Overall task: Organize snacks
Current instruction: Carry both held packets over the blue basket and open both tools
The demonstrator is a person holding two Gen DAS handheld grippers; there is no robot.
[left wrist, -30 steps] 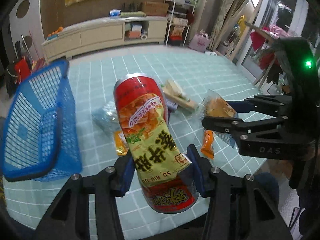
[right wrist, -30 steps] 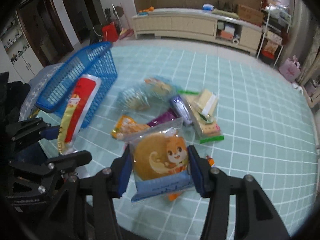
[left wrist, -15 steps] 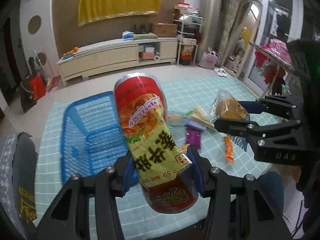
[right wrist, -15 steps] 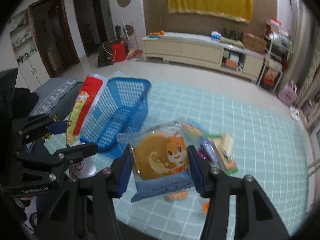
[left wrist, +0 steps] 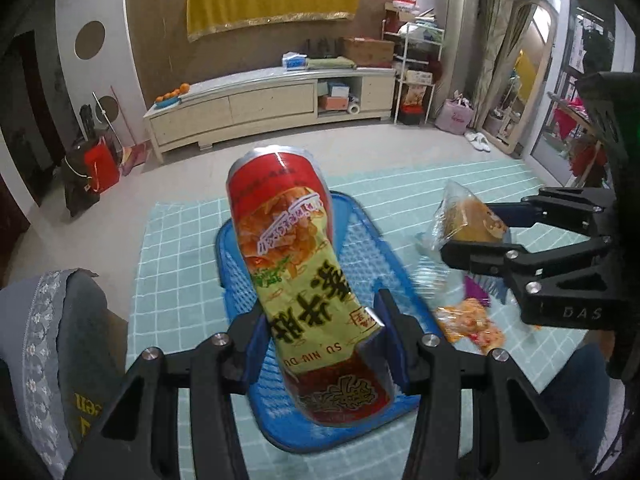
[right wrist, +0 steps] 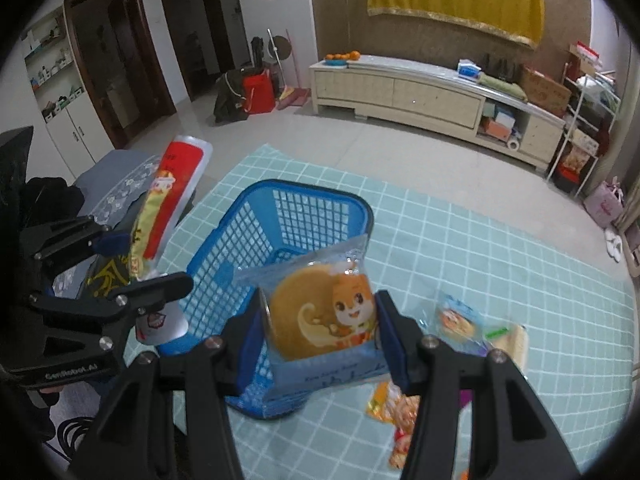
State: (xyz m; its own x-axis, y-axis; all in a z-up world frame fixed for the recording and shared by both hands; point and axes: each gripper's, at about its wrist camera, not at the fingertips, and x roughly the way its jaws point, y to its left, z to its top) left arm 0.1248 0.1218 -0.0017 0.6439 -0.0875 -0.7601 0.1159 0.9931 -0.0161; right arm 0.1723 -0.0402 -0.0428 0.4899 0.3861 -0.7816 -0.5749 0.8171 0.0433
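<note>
My left gripper [left wrist: 322, 338] is shut on a long red and yellow chip bag [left wrist: 296, 272] and holds it above the blue mesh basket [left wrist: 368, 248]. My right gripper [right wrist: 322, 332] is shut on a clear pastry packet with a cartoon squirrel [right wrist: 320, 316], held just right of the basket [right wrist: 288, 220] and above its near corner. In the left wrist view the right gripper [left wrist: 476, 232] and its packet [left wrist: 464, 220] hang to the right of the basket. In the right wrist view the left gripper [right wrist: 132, 264] and chip bag [right wrist: 168, 196] are left of the basket.
Loose snack packets lie on the teal checked tablecloth [right wrist: 460, 240] right of the basket: an orange packet [left wrist: 468, 324], a purple one [left wrist: 476, 292], and a few more [right wrist: 460, 320]. A grey chair back [left wrist: 48, 340] stands at the table's left edge.
Both grippers have kept their hold and moved left and up, toward the basket. The basket now lies directly under the chip bag and beside the pastry packet.
</note>
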